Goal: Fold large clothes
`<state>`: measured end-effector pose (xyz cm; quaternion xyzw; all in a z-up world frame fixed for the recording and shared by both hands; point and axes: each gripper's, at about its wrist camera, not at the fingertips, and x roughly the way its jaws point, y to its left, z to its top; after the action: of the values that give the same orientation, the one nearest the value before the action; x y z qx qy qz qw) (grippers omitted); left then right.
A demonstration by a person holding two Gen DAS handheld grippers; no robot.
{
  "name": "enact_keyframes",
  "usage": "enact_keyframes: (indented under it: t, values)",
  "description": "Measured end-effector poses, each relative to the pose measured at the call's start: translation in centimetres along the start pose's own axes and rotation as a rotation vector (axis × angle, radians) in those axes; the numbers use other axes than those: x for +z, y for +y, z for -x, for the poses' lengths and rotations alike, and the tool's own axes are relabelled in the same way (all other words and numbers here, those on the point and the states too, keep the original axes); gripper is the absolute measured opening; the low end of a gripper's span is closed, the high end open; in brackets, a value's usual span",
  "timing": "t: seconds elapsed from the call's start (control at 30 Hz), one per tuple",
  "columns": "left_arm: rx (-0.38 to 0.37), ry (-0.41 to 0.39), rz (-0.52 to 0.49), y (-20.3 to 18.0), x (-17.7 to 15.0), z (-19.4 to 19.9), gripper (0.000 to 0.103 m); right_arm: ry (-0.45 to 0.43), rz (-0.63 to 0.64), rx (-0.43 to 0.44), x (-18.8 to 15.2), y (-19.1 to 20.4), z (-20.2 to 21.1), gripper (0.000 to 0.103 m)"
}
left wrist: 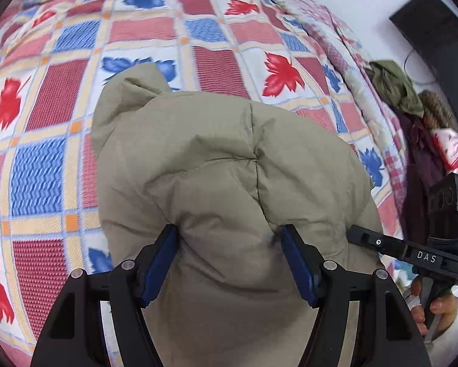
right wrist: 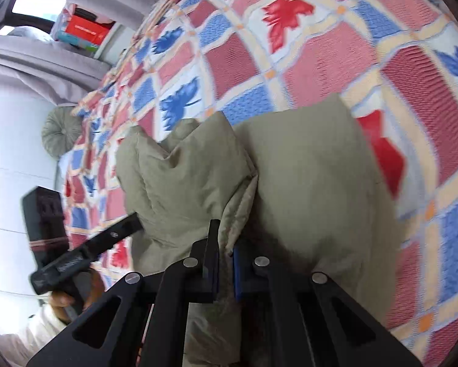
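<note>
jacket – near end cut off by frame | bedspread – blurred

Checked bedspread with red and blue leaf motifs covers the bed. Heap of clothes lies at its right edge. Far left: round grey cushion, stacked boxes.

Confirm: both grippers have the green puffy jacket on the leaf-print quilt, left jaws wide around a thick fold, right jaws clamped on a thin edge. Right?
Nearly. The jacket is beige, not green, as both wrist views show. The rest holds: the left gripper straddles a thick fold with its jaws wide, the right gripper is pinched shut on a thin edge, and the quilt lies beneath.
</note>
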<state>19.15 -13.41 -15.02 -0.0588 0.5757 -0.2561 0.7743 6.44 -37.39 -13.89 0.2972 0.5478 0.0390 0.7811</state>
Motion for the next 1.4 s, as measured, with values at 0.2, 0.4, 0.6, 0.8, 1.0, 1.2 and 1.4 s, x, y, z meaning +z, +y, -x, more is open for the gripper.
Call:
enact_keyframes:
  t: [0.2,0.4,0.6,0.8,1.0,1.2,1.4]
  values:
    - [0.083,0.000,-0.011,-1.8,0.7,-2.4,0.074,-0.006,-0.129,-0.069,0.6,-6.8,-0.2,0.000]
    - [0.074,0.011,0.004,-1.0,0.8,-2.5,0.075,-0.127,-0.240,0.027,-0.4,-9.1,3.3,0.004]
    - [0.073,-0.018,0.016,-1.6,1.6,-1.7,0.075,-0.091,-0.251,0.035,0.0,-10.3,3.1,0.005]
    - [0.058,-0.043,0.021,-1.6,2.3,-0.8,0.075,-0.117,-0.214,0.036,-0.1,-9.0,3.8,0.027]
    - [0.076,-0.050,0.005,-2.6,2.9,-1.7,0.075,-0.082,-0.223,-0.010,-0.5,-9.8,3.7,0.065]
    - [0.117,-0.064,0.016,-3.3,3.4,-2.7,0.075,-0.093,-0.107,-0.091,2.2,-7.6,0.9,0.010]
    - [0.165,-0.041,-0.019,-4.1,3.6,-4.4,0.075,-0.019,-0.113,-0.167,4.2,-8.8,-1.5,0.011]
